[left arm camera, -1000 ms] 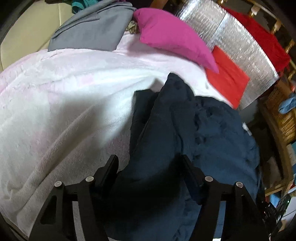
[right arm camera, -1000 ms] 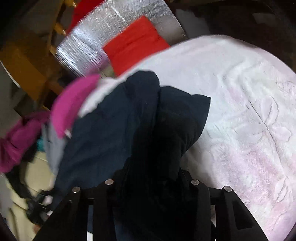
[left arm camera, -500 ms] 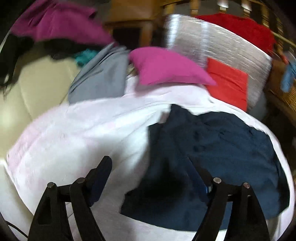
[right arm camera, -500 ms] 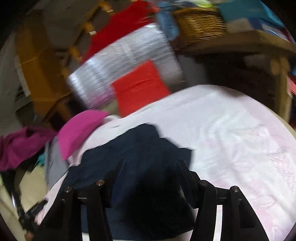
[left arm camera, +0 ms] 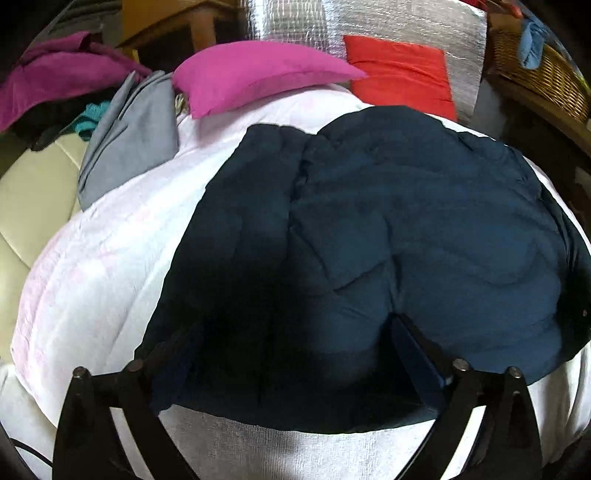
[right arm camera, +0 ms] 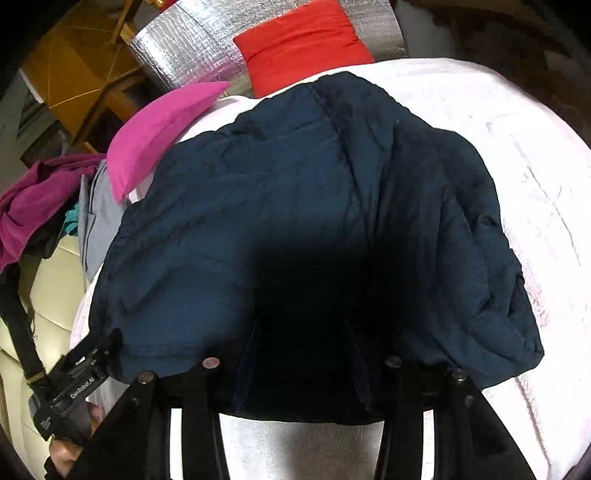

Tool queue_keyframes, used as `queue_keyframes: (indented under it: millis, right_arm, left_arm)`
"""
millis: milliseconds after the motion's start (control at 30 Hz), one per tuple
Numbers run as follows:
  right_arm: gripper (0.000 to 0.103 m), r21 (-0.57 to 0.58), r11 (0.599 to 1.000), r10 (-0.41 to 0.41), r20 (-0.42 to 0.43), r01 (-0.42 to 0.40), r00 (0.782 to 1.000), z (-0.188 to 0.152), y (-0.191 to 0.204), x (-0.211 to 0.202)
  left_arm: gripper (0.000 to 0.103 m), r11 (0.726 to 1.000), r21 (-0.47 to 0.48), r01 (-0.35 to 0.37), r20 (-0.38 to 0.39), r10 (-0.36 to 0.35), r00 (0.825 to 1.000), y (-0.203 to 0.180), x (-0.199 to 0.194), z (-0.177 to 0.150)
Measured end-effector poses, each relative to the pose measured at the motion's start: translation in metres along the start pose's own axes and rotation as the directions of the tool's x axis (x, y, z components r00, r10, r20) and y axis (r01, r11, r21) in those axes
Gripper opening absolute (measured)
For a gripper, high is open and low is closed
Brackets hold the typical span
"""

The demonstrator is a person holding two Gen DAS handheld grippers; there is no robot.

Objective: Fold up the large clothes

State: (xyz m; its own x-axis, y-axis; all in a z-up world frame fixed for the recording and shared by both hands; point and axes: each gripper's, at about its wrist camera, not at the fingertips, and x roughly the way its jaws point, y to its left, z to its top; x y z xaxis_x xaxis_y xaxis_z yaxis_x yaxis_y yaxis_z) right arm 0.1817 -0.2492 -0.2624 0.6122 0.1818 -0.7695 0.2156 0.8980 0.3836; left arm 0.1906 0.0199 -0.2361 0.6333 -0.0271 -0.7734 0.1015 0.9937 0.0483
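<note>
Navy garment (left arm camera: 388,229) lies spread on the white blanket (left arm camera: 110,258), long axis running left-right across both views, near hem right at the fingers. Left gripper (left arm camera: 291,354) wide, straddling the hem, nothing pinched; right gripper (right arm camera: 301,350) also wide over the hem. Both equally close. Readable text: "GenRobot.AI" on the left gripper's body (right arm camera: 83,387).

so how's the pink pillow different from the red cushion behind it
The pink pillow is magenta, plump and tapers to a point; the red cushion is flatter and squarer. The pink pillow lies on the white blanket; the red cushion leans against the silver foil panel. Both are plain, single-coloured fabric.
</note>
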Motion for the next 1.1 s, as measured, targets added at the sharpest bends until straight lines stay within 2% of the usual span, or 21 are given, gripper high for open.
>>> queue_keyframes:
  millis: [67,200,233,533,700,1100]
  right_arm:
    - [0.050,0.000,1.000,0.002,0.001,-0.002,1.000,-0.002,0.000,0.002]
    - [0.067,0.018,0.998,0.055,0.004,-0.055,0.998,-0.005,-0.003,-0.006]
    - [0.067,0.013,0.999,0.050,0.007,-0.050,0.999,-0.005,-0.001,-0.005]
    - [0.064,0.036,0.998,0.057,0.019,-0.058,0.998,-0.007,-0.003,-0.008]
    - [0.060,0.029,0.999,0.038,0.027,-0.039,0.999,-0.011,-0.001,-0.010]
    - [0.058,-0.003,1.000,0.021,0.031,-0.021,0.999,-0.020,-0.003,-0.019]
  left_arm:
    - [0.103,1.000,0.007,-0.003,-0.002,0.003,1.000,-0.002,0.004,0.002]
    - [0.103,1.000,0.010,-0.014,0.008,0.014,1.000,-0.007,0.000,-0.006]
    - [0.103,1.000,0.011,-0.018,0.012,0.018,1.000,-0.007,-0.001,-0.006]
    - [0.103,1.000,0.010,-0.024,0.029,0.024,0.999,-0.009,-0.001,-0.009]
    - [0.103,1.000,0.013,-0.025,0.024,0.025,0.999,-0.009,-0.001,-0.010]
    - [0.103,1.000,0.013,-0.013,0.019,0.013,1.000,-0.006,-0.003,-0.010]
